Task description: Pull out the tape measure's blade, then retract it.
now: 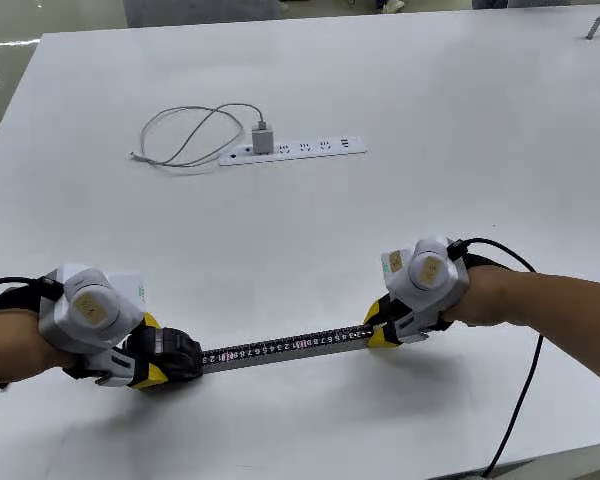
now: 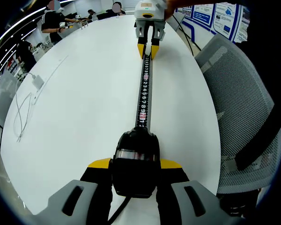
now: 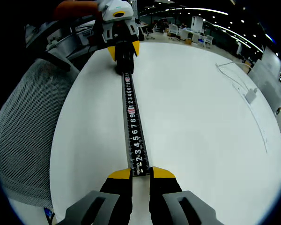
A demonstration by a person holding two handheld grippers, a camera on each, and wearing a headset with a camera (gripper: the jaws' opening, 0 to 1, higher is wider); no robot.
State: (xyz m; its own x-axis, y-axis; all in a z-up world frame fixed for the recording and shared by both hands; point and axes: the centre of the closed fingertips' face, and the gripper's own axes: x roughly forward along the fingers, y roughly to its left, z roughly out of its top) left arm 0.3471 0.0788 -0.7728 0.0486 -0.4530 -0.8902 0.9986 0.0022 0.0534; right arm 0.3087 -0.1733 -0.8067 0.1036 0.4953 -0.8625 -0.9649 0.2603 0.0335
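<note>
White and wide, the counter [image 1: 430, 120] takes up most of the space in front of the person. It is flat and shiny.

Closest to the person, the left tool [image 1: 158, 350] is squeezed tight on the black tape measure case [image 1: 185, 355]. The case sits low on the counter near the front edge. From the case, a dark blade with white numbers [image 1: 280, 348] runs across to the right tool [image 1: 377, 328]. That tool's yellow tips are pinched on the very end of the blade. The blade looks straight, with no bend or twist. It lies on the counter or just over it; I cannot tell which.

I think the blade is pulled out a good way, and letting it go back in comes next. To do that well, the left tool should hold the case firm so it does not roll. The right tool should hang on to the blade end and walk it slowly toward the case in one straight line. If it lets go all at once, the blade could snap back fast and whip about.

Beside the counter is a grey mesh chair [image 2: 239, 93]. Farther back on the counter lie a long white power strip [image 1: 300, 148], a small white plug block [image 1: 263, 138] stuck in it, and a thin grey cable [image 1: 185, 135] in loose loops. They are well apart from the blade, so they should not get in the way. Far off in the room are some people [image 2: 54, 21].
</note>
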